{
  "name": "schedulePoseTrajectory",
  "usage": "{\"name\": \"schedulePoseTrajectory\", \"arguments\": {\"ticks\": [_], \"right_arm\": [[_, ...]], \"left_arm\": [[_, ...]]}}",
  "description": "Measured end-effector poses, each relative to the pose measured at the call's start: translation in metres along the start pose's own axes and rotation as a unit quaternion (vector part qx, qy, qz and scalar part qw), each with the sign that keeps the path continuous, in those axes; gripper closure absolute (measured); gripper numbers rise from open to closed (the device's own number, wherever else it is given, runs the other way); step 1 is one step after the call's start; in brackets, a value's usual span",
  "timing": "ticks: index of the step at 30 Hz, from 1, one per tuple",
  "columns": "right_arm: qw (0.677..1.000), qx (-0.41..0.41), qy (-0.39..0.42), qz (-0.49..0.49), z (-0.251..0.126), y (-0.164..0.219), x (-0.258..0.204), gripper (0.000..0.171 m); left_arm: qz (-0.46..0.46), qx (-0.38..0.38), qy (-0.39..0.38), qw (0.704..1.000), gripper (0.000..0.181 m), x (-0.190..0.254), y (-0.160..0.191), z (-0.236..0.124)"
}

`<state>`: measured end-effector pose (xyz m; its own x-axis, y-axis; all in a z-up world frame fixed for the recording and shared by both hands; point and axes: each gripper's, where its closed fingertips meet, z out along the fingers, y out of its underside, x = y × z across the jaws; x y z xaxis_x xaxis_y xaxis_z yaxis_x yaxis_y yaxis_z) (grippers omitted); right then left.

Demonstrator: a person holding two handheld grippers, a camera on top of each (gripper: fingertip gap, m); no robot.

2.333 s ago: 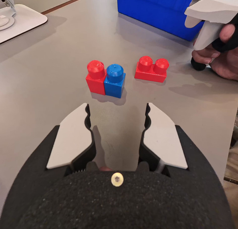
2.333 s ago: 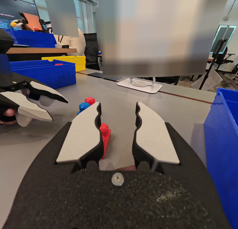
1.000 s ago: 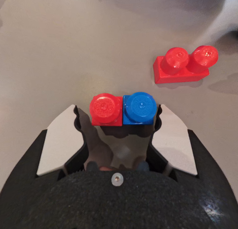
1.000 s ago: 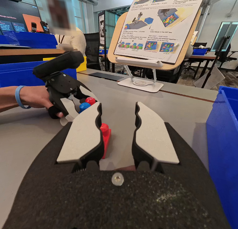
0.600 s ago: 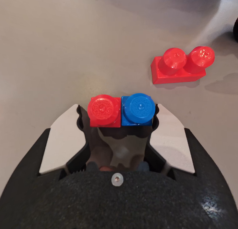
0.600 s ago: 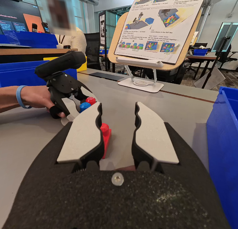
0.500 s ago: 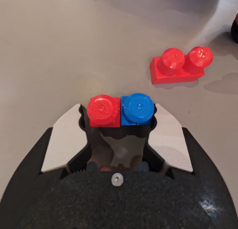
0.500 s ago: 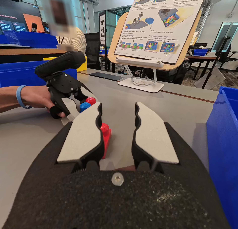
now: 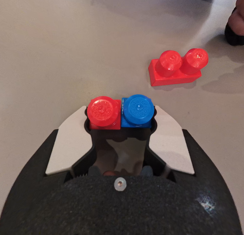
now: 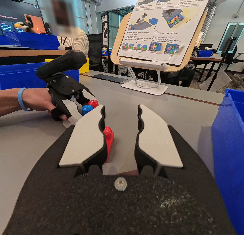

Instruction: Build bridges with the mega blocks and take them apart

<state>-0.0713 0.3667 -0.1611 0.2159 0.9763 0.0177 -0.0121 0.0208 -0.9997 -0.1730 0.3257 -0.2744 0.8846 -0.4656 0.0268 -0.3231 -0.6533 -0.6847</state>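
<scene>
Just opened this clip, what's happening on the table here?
A person is working with a handheld gripper in each hand on a grey table. The left gripper is shut on two single-stud blocks standing side by side and touching, a red block and a blue block. A flat red two-stud block lies apart on the table, not yet placed on them. The right gripper is open and empty beside that flat block.

Each gripper has a black, grainy foam-like body with one silver screw at its centre and two pale grey fingers edged in wavy black pads: the left gripper [image 9: 120, 116], the right gripper [image 10: 121, 117]. The left hand [image 10: 39, 100] wears a light blue wristband [image 10: 21, 99] and a black fingertip cover.
</scene>
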Motion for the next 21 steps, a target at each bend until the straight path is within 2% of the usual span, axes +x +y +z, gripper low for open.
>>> {"name": "schedulePoseTrajectory", "arguments": {"ticks": [8, 12, 14, 21], "right_arm": [[1.0, 0.0, 0.0, 0.0, -0.0002, 0.0001, -0.0001, 0.125], [1.0, 0.0, 0.0, 0.0, -0.0004, -0.0001, -0.0001, 0.125], [1.0, 0.0, 0.0, 0.0, -0.0005, -0.0001, -0.0002, 0.125], [1.0, 0.0, 0.0, 0.0, -0.0007, 0.0, -0.0001, 0.125]], "left_arm": [[0.023, -0.009, 0.005, 1.0, 0.082, 0.0066, 0.001, 0.0026], [0.022, -0.008, 0.004, 1.0, 0.083, 0.0061, 0.0009, 0.0025], [0.02, -0.004, 0.004, 1.0, 0.091, 0.0057, 0.0003, 0.0018], [0.025, -0.004, 0.008, 1.0, 0.092, 0.0073, 0.0006, 0.0017]]}}
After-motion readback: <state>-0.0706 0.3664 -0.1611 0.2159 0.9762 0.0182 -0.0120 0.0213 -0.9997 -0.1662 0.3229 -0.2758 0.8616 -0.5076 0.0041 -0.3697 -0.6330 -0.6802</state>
